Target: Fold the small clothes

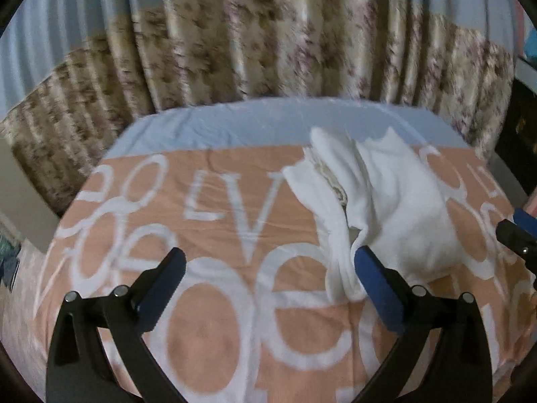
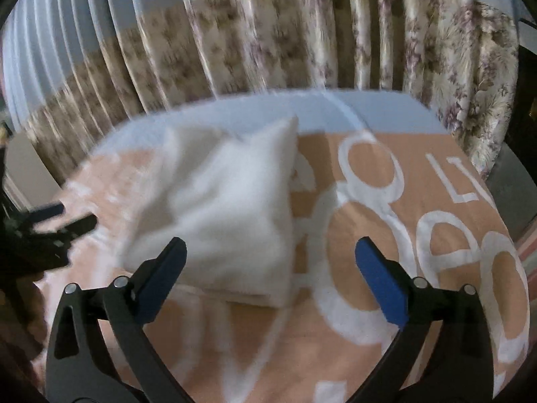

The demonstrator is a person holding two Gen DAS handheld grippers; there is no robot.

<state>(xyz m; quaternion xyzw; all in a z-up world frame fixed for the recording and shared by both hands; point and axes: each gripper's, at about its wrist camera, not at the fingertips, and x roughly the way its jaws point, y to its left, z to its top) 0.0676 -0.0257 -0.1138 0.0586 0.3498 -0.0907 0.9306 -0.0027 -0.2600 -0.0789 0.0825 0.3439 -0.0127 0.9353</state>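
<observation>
A small white garment (image 1: 379, 201) lies bunched and partly folded on a peach blanket with white letters (image 1: 214, 319). My left gripper (image 1: 268, 272) is open and empty; its right finger (image 1: 379, 288) touches the garment's near edge. In the right wrist view the white garment (image 2: 221, 208) lies ahead and left. My right gripper (image 2: 268, 268) is open and empty, just short of the garment's near edge. The right gripper shows at the right edge of the left wrist view (image 1: 517, 231); the left gripper shows blurred at the left of the right wrist view (image 2: 50, 231).
The peach blanket (image 2: 419, 208) covers a light blue bed (image 1: 235, 127). A floral curtain (image 1: 268, 43) hangs behind the bed's far edge. Dark furniture (image 1: 520, 127) stands at the right.
</observation>
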